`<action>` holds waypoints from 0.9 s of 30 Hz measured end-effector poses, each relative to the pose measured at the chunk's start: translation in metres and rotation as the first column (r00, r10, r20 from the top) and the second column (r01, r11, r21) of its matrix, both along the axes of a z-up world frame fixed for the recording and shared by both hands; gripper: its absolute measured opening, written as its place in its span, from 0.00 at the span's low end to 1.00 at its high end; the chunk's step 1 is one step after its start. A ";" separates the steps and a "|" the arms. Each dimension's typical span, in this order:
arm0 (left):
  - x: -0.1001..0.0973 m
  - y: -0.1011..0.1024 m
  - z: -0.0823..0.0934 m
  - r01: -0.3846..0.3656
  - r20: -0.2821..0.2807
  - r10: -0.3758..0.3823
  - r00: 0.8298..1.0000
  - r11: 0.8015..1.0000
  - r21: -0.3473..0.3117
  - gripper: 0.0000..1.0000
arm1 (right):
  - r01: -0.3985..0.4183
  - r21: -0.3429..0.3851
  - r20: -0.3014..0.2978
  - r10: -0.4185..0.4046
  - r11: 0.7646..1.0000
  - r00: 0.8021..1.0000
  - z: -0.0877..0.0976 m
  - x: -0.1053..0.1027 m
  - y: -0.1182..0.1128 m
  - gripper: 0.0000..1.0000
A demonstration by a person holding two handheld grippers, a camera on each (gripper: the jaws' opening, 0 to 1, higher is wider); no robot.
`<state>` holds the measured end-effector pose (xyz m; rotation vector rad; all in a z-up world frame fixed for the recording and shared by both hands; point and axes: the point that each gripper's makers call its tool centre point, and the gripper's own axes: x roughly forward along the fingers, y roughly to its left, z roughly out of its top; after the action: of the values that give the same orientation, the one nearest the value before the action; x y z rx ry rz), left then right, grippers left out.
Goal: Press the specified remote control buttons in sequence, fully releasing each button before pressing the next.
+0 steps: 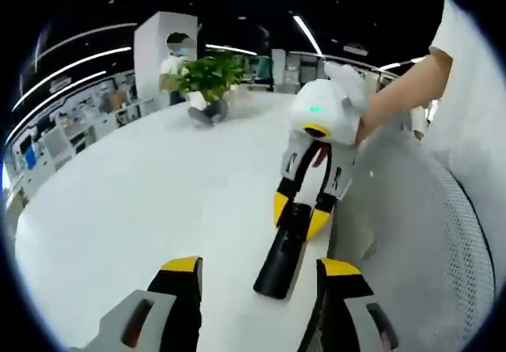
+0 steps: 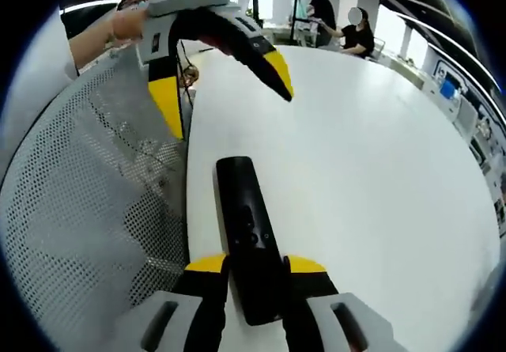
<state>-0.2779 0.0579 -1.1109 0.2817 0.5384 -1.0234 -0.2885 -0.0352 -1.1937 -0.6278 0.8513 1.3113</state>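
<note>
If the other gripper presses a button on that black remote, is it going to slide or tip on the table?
Probably not much. The remote lies flat on the white table, long and slim, so tipping looks unlikely. The right gripper holds its near end between its jaws, which should stop sliding. Its hard, glossy-looking shell on the smooth tabletop might skid if released.

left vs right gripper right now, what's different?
The right gripper has its fingers closed on the near end of the remote; the left gripper is open and holds nothing. The right sits low at the table; the left hangs above the remote's far end. Both have yellow-tipped black fingers.
</note>
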 end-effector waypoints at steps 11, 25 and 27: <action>-0.006 0.038 0.039 -0.325 0.187 0.369 0.911 0.918 -0.229 1.00 | 0.018 0.009 -0.048 -0.017 1.000 0.999 0.001 -0.004 0.002 0.32; -0.002 0.056 0.062 -0.403 0.203 0.522 0.829 0.808 -0.430 1.00 | 0.000 -0.029 -0.044 -0.002 1.000 0.999 0.001 0.004 -0.001 0.23; -0.003 0.053 0.058 -0.395 0.201 0.504 0.840 0.823 -0.409 0.95 | 0.013 -0.022 -0.043 -0.014 1.000 0.999 0.001 0.009 -0.001 0.23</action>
<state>-0.2808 0.1111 -1.0533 -0.0202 0.1198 -0.5721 -0.2800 -0.0365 -1.1927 -0.6115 0.9044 1.3093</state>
